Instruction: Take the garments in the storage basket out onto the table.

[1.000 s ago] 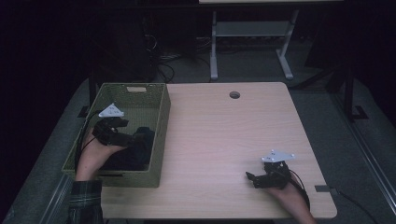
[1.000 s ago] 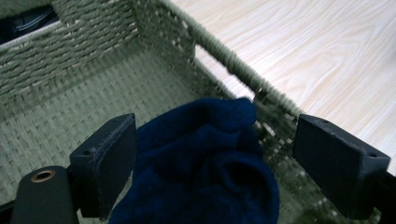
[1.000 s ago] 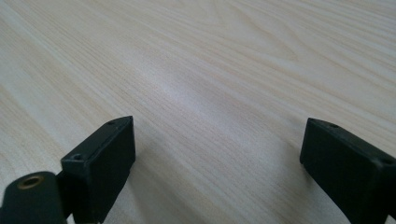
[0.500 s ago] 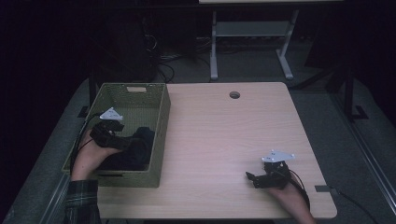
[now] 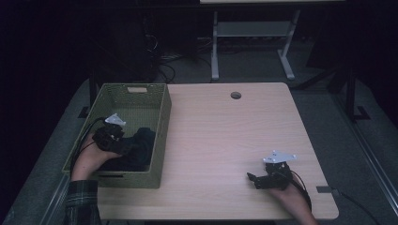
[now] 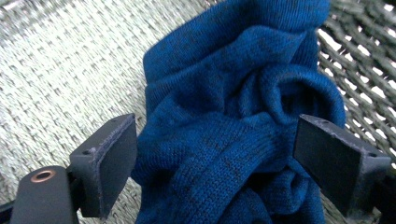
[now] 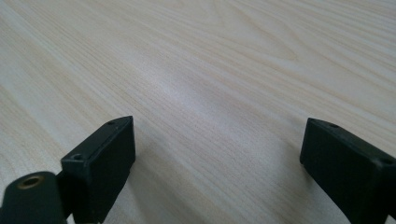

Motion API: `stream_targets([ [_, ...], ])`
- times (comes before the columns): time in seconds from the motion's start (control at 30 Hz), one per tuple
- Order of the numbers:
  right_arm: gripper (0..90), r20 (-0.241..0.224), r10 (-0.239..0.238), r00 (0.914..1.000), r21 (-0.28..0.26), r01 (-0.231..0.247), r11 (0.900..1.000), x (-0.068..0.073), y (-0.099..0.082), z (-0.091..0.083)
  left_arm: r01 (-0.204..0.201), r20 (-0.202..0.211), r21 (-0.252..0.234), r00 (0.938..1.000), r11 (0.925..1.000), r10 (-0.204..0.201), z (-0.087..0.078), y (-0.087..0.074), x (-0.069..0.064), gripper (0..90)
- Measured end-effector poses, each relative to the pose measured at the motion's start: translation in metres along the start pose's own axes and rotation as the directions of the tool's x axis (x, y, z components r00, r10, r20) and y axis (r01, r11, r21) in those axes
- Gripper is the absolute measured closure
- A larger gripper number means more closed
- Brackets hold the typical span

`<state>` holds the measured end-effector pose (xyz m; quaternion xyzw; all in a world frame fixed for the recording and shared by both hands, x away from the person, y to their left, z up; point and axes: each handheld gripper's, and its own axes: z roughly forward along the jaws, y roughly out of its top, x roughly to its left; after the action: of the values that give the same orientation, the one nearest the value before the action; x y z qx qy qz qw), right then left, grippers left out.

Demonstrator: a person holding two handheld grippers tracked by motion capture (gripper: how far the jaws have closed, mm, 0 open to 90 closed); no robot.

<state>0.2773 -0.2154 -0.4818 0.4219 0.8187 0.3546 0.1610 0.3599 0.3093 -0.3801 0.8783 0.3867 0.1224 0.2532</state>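
Note:
A crumpled dark blue knitted cloth [image 6: 233, 121] lies in the near part of a green woven basket [image 5: 159, 136] at the table's left. In the high view the cloth [image 5: 141, 147] looks almost black. My left gripper [image 6: 215, 158] is down inside the basket, its jaws wide apart on either side of a fold of the cloth, not closed on it. From above, the left gripper [image 5: 123, 144] sits at the cloth's left edge. My right gripper [image 5: 252, 178] rests low on the bare wood at the front right, open, with nothing between its jaws [image 7: 215, 163].
The light wooden table [image 5: 225, 136] has a round cable hole [image 5: 235, 95] near its far edge. The basket's walls stand around my left hand. Beyond the table are a white metal stand [image 5: 248, 33] and cables on a dark floor.
My left gripper has shifted slightly lower and nearer inside the basket, against the cloth. The right gripper has not moved.

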Motion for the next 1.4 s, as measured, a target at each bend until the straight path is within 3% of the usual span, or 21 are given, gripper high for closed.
stream_targets([
  [0.4, 10.1, 0.0, 0.0, 1.0, 0.0, 0.0, 1.0, 0.0, 0.0, 0.0, -0.008, 0.022, 0.047, 0.9997, 0.9989, 0.007, 0.008, -0.001, -0.001, 14.0],
  [0.67, 10.1, 0.0, 0.0, 1.0, 0.0, 0.0, 1.0, 0.0, 0.0, 0.0, -0.013, 0.024, 0.072, 0.9997, 0.9973, 0.011, 0.013, 0.0, -0.002, 24.2],
  [0.87, 10.1, 0.0, 0.0, 1.0, 0.0, 0.0, 1.0, 0.0, 0.0, 0.0, -0.029, 0.033, 0.101, 0.9991, 0.9945, 0.025, 0.014, 0.002, -0.002, 36.8],
  [0.97, 10.0, 0.0, 0.0, 1.0, 0.0, 0.0, 1.0, 0.0, 0.0, 0.0, -0.037, 0.03, 0.113, 0.999, 0.9929, 0.033, 0.014, 0.003, -0.003, 49.0],
  [1.13, 10.0, 0.0, 0.0, 1.0, -0.001, 0.0, 1.0, 0.0, 0.0, 0.0, -0.01, 0.042, 0.141, 0.9991, 0.9899, 0.004, 0.012, 0.004, -0.003, 68.7],
  [1.4, 10.0, 0.0, 0.003, 1.0, -0.003, -0.003, 1.0, 0.0, 0.0, 0.001, -0.008, 0.046, 0.168, 0.9989, 0.9857, 0.001, 0.011, 0.009, -0.003, 72.2],
])
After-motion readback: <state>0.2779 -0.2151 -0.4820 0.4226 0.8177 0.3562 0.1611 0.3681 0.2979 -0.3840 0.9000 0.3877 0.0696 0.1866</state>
